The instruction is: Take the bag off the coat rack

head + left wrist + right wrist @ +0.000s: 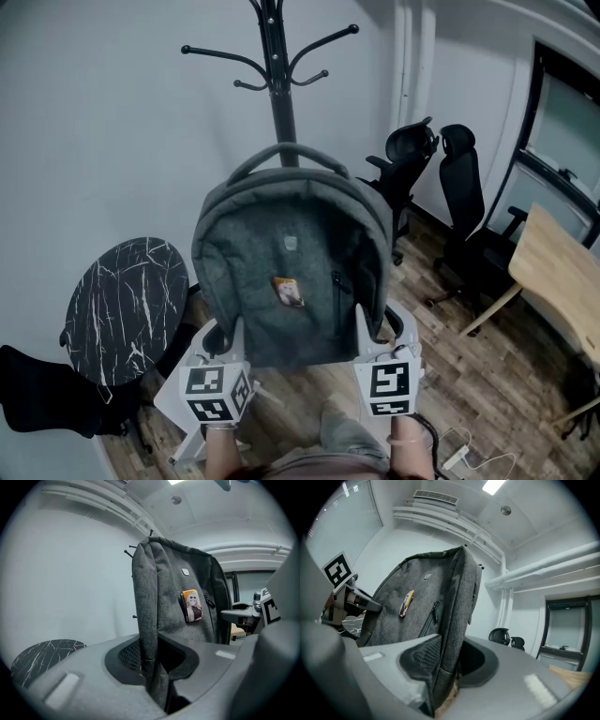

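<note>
Far to the left of the bag (291, 272) I see a round table (127, 309) with a black marble top, near the wall.

Just at the bag's lower left edge is my left gripper (228, 339). In the left gripper view its jaws are closed on the grey side fabric of the bag (150, 620). The cloth runs down between the two pads and they press on it from both sides.

The bag is a grey backpack and it stands upright between the two grippers, held by its two lower sides. A small orange badge (288, 292) is fixed on its front, a little below the middle. Behind the bag rises the black pole of the coat rack (277, 84). In the head view the bag's top handle (281, 150) lies across this pole and below the hooks (323, 42). I cannot tell if the bag touches the pole.

At the bag's lower right edge is my right gripper (370, 333). In the right gripper view its jaws also pinch the side fabric of the bag (450, 620), with the cloth squeezed between the pads.

To the right of the bag, further back, two black office chairs (459, 206) stand on the wood floor. Farthest right from the bag is a wooden table (562, 281).
</note>
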`<state>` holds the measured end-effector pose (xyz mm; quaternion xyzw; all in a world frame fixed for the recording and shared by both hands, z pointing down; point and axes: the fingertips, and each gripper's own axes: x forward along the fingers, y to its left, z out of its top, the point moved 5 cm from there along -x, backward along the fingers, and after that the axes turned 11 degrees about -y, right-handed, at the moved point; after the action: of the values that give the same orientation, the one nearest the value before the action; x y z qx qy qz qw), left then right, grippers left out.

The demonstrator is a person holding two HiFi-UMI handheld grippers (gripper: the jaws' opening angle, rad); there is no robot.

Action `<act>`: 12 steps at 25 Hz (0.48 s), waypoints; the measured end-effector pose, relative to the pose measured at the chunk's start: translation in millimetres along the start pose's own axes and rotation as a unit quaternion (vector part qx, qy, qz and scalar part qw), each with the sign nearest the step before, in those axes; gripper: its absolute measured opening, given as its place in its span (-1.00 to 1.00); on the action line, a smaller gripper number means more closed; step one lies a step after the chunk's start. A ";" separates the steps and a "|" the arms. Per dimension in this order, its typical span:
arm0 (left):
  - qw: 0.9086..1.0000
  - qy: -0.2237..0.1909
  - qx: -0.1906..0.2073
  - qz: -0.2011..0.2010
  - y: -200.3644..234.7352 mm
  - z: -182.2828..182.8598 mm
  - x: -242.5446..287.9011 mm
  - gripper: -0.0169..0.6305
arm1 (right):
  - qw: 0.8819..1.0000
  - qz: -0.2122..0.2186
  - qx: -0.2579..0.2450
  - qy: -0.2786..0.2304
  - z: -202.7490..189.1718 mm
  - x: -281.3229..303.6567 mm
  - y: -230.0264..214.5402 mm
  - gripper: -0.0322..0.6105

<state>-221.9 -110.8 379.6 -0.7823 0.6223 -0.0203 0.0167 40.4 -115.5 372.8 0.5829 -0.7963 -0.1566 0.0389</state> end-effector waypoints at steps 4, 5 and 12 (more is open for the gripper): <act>1.000 -0.001 -0.002 0.001 -4.5 -0.2 -14.0 -0.72 | 1.000 0.002 -0.001 0.000 2.6 -13.5 2.5 -0.58; 1.000 -0.001 -0.002 0.001 -6.0 -0.4 -16.9 -0.72 | 1.000 0.002 -0.002 0.001 3.1 -16.6 2.6 -0.58; 1.000 -0.003 -0.007 0.000 -15.6 -2.1 -36.0 -0.72 | 1.000 0.003 -0.007 0.002 6.4 -36.2 3.1 -0.58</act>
<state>-214.9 -72.2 382.1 -0.7827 0.6221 -0.0135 0.0135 47.5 -79.2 372.0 0.5804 -0.7969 -0.1614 0.0449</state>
